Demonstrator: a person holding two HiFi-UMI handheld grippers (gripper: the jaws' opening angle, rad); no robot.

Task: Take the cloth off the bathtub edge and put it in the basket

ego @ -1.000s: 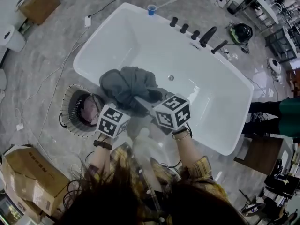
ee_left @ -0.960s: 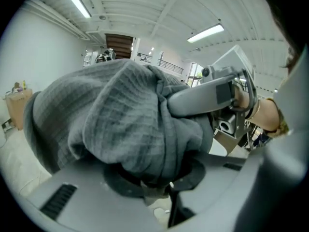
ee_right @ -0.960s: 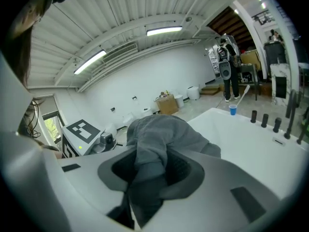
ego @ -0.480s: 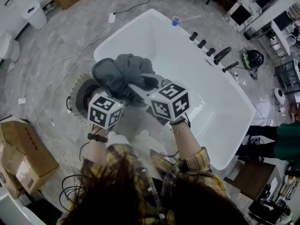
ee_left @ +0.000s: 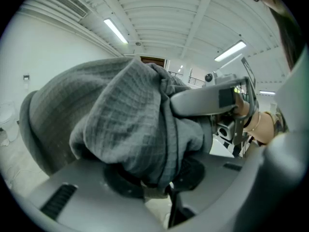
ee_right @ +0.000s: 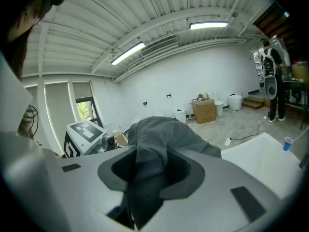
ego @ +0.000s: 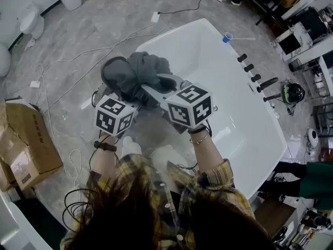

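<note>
**cloth up off the tub rim, both grippers clamped on it**

biggest thing in shot is the one white bathtub (ego: 229,82), lying slantwise across the head view. its near rim is partly hidden behind the grippers and the person's right arm (ego: 208,155).

over on the floor at left is a cardboard box (ego: 26,139) in plain view. others are cut off by the frame edges, so there's no firm count.

now the cloth (ego: 132,73): one grey waffle-weave bundle, up in the air and clear of the rim. it hangs over the tub's left end and the floor beside it. it covers whatever lies straight below, so the basket cannot be made out.

two grippers are on it. the left gripper (ee_left: 159,180) has its jaws narrowed onto a thick fold, pads pressed into the fabric. the bundle fills most of that gripper's own view. the right gripper (ee_right: 145,178) is pinching a hanging strip of the same cloth, jaws narrow too. one of its long jaws shows in the left gripper view, reaching in from the right. in the head view both sets of jaw tips vanish into the folds.

five black fittings (ego: 256,77) line the tub's far rim. one small blue cup (ego: 227,37) sits at the end of that row.
</note>
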